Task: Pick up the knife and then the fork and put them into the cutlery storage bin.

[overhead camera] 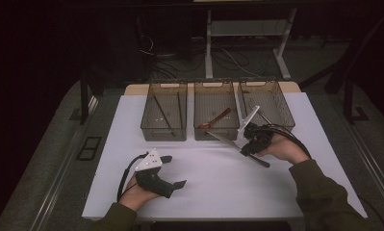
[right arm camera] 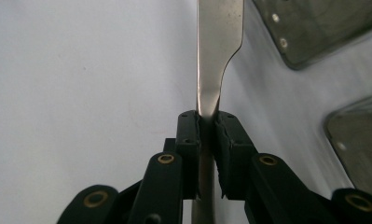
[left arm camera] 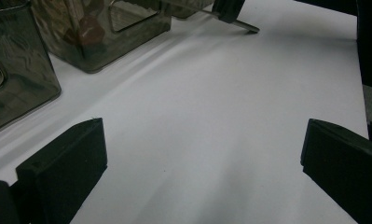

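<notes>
A metal table knife (overhead camera: 224, 138) hangs just above the white table (overhead camera: 218, 192), in front of the middle bin. My right gripper (overhead camera: 248, 146) is shut on it near the handle, and the blade points left toward the bins. In the right gripper view the two pads clamp the knife (right arm camera: 218, 51) at its narrow neck, with my right gripper (right arm camera: 207, 122) over bare white table. My left gripper (overhead camera: 176, 171) rests at the front left, jaws wide open with nothing between them. In the left gripper view its fingers (left arm camera: 67, 158) frame bare table, and the knife's tip (left arm camera: 245, 26) shows far off.
Three smoky see-through bins stand in a row at the back. The left bin (overhead camera: 163, 133) holds dark chopsticks (overhead camera: 161, 113), the middle bin (overhead camera: 216, 133) a red spoon (overhead camera: 216, 119), and the right bin (overhead camera: 287, 109) stands behind my right hand.
</notes>
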A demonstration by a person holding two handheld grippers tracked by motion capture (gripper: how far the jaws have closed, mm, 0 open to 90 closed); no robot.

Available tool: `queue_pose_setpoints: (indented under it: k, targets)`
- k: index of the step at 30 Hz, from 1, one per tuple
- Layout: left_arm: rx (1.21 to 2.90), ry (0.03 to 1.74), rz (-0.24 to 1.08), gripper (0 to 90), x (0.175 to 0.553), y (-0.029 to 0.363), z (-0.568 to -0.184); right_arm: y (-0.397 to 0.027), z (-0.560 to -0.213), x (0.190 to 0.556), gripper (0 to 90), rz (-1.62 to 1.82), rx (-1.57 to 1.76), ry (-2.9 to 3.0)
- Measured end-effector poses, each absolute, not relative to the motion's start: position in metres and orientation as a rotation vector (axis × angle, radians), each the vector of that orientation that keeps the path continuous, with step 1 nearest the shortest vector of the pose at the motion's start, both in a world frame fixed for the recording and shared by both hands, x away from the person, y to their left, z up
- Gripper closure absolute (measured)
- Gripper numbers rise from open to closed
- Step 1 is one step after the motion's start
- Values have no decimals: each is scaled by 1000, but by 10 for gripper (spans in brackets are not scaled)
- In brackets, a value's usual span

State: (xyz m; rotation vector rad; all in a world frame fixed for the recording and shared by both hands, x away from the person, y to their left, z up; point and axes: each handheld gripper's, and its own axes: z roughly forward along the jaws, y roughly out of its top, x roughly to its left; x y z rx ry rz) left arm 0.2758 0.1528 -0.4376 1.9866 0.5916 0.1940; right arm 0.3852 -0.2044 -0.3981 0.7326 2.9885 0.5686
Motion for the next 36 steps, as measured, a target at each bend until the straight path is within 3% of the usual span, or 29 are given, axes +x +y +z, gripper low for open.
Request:
queue_pose_setpoints:
  k: [14,36]
  targets:
    - [1987,595,196,0,276,153,-438,-239,-381,368,791,926,901,2803]
    - [1983,594,194,0,276,153,-438,-300,-340,374,791,1365,1140,2340]
